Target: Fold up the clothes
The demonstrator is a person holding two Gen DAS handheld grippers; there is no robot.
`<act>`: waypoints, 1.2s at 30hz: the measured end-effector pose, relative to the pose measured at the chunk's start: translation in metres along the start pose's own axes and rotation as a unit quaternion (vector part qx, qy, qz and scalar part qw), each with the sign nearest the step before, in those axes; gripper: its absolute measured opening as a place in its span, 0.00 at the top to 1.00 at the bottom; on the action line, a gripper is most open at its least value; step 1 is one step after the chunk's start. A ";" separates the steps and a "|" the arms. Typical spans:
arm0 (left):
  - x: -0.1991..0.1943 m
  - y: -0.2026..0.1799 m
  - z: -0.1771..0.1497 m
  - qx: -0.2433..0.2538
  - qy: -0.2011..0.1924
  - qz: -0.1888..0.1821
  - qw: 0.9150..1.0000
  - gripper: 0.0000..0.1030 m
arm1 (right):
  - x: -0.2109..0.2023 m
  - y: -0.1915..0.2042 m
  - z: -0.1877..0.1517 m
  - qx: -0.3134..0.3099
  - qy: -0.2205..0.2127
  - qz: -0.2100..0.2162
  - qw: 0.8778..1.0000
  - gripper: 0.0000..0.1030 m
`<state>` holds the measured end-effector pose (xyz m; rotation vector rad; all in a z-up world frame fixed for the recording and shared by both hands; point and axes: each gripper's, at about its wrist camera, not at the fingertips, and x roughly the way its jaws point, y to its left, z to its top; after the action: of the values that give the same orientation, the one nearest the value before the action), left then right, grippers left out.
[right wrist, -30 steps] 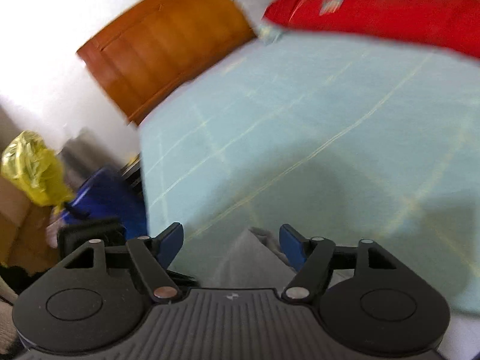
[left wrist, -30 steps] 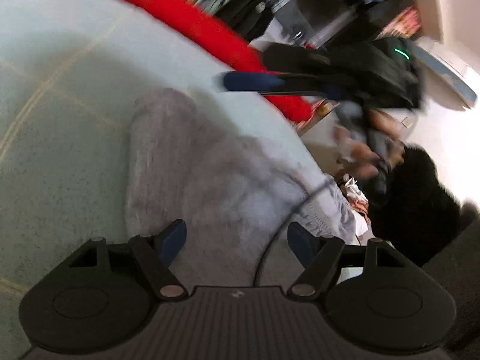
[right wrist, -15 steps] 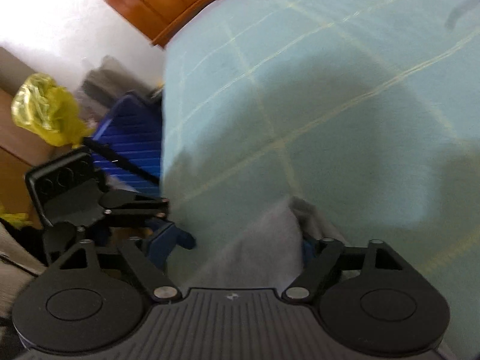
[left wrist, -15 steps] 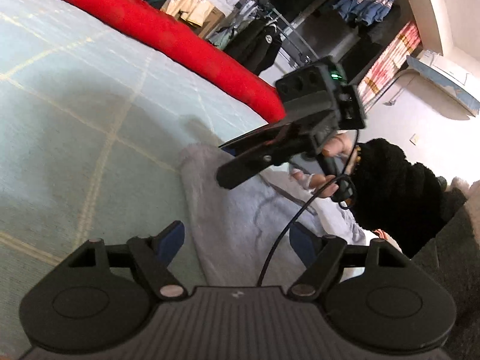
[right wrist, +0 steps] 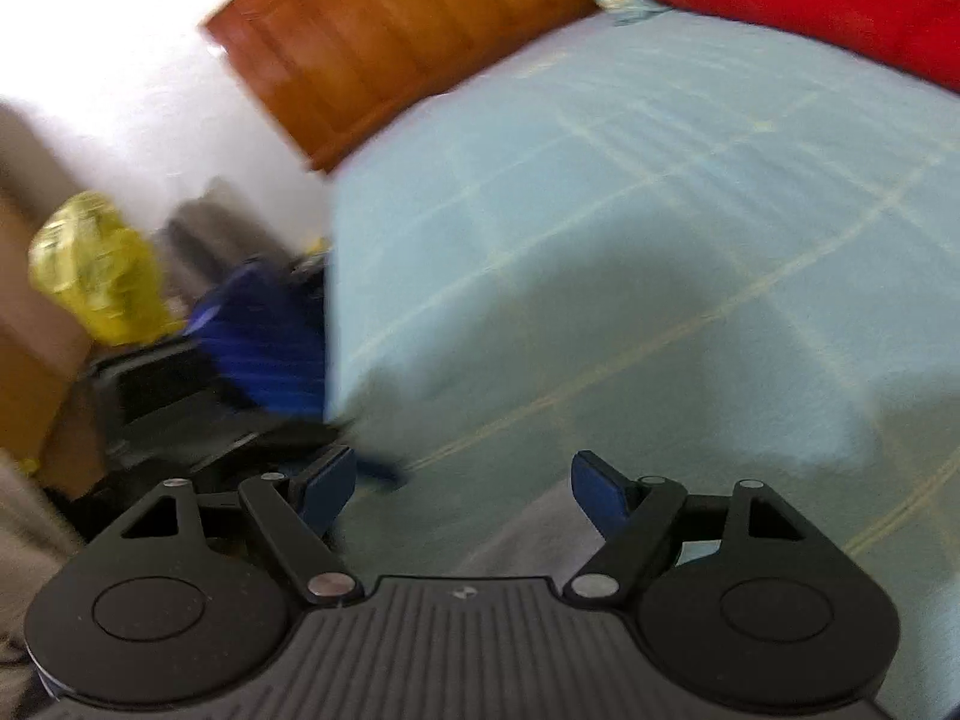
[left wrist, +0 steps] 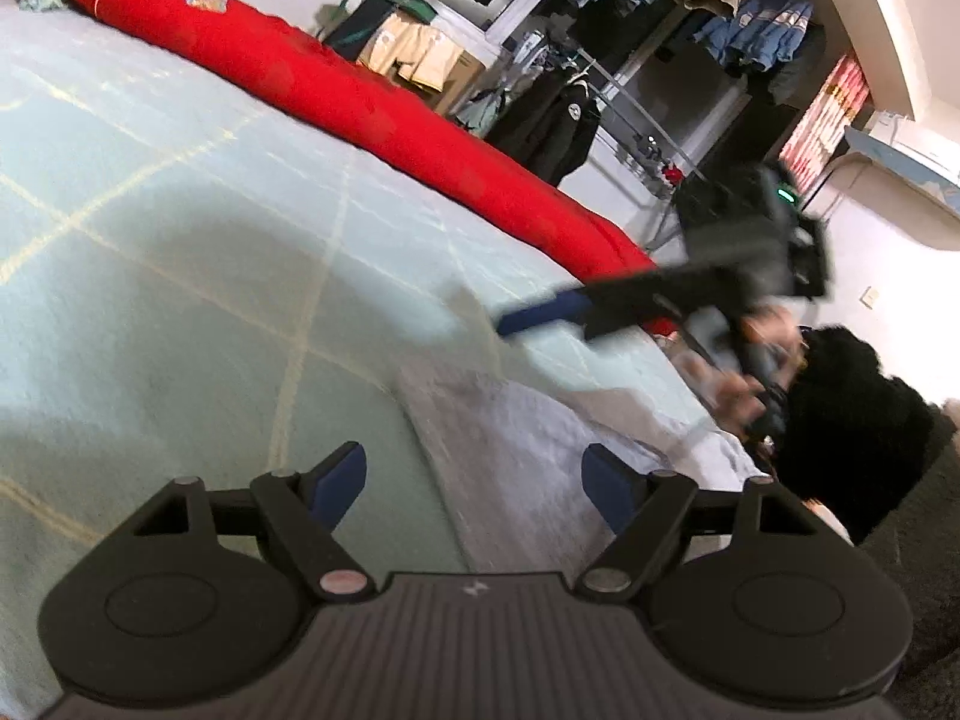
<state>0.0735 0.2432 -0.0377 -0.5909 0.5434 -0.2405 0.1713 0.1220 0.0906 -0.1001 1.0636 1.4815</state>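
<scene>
A pale grey garment lies flat on the light blue-green bedspread, near the bed's right edge. My left gripper hovers open just above its near end, with nothing between the fingers. My right gripper shows blurred in the left wrist view, in the air beyond the garment, held by a hand in a black sleeve. In the right wrist view my right gripper is open and empty, with the garment's edge low beneath it. The left gripper's blue fingertip shows blurred at the left.
A long red quilt runs along the far side of the bed. Beyond it stand racks of hanging clothes. Off the bed's left edge are a blue case, a yellow bag and a wooden panel.
The grey fabric that stood up between the right gripper's fingers half a second ago now lies low beneath them. The right gripper has swung up and away to the right. The left gripper drew back.
</scene>
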 end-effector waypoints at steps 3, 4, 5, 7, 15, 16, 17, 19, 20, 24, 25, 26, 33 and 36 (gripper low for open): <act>0.005 -0.002 0.004 0.004 0.008 0.011 1.000 0.20 | 0.019 -0.004 -0.030 0.021 0.037 -0.031 0.999 0.19; 0.008 -0.004 0.005 0.006 0.014 0.013 1.000 0.20 | 0.028 -0.014 -0.042 0.046 0.062 -0.047 0.996 0.20; 0.010 -0.006 0.006 0.008 0.021 0.014 1.000 0.20 | 0.027 -0.020 -0.052 0.064 0.063 -0.050 0.995 0.22; 0.012 -0.013 0.009 0.021 0.024 0.017 0.999 0.20 | 0.000 -0.019 -0.063 0.086 0.022 -0.044 0.995 0.22; 0.051 -0.057 0.025 0.070 0.041 -0.008 0.997 0.20 | -0.084 0.009 -0.125 0.127 -0.058 -0.063 0.988 0.18; 0.059 -0.063 0.024 0.074 0.044 -0.012 0.996 0.20 | -0.078 0.009 -0.134 0.130 -0.050 -0.076 0.987 0.18; 0.068 -0.068 0.022 0.079 0.047 -0.011 0.996 0.20 | -0.077 0.007 -0.143 0.123 -0.039 -0.102 0.986 0.18; 0.091 -0.071 0.017 0.079 0.068 0.004 0.995 0.20 | -0.079 0.001 -0.162 0.106 -0.034 -0.141 0.984 0.28; 0.104 -0.070 0.012 0.076 0.086 0.030 0.993 0.20 | -0.087 -0.001 -0.170 0.105 -0.048 -0.138 0.984 0.29; 0.118 -0.080 0.005 0.086 0.115 0.082 0.986 0.20 | -0.113 0.000 -0.189 0.107 -0.078 -0.159 0.978 0.25; 0.115 -0.089 0.008 0.094 0.120 0.086 0.985 0.20 | -0.118 0.004 -0.193 0.100 -0.077 -0.180 0.976 0.21; 0.111 -0.097 0.012 0.105 0.117 0.087 0.984 0.20 | -0.123 0.009 -0.197 0.093 -0.076 -0.201 0.972 0.21; 0.126 -0.156 0.011 0.172 0.122 0.062 0.976 0.19 | -0.151 0.016 -0.235 0.099 -0.080 -0.361 0.924 0.18; 0.148 -0.156 -0.005 0.174 0.153 0.088 0.969 0.19 | -0.156 0.003 -0.249 0.121 -0.079 -0.398 0.906 0.11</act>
<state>0.1845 0.0614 -0.0110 -0.1616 0.8262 -0.2532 0.0818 -0.1541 0.0467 -0.2068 0.9049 0.6019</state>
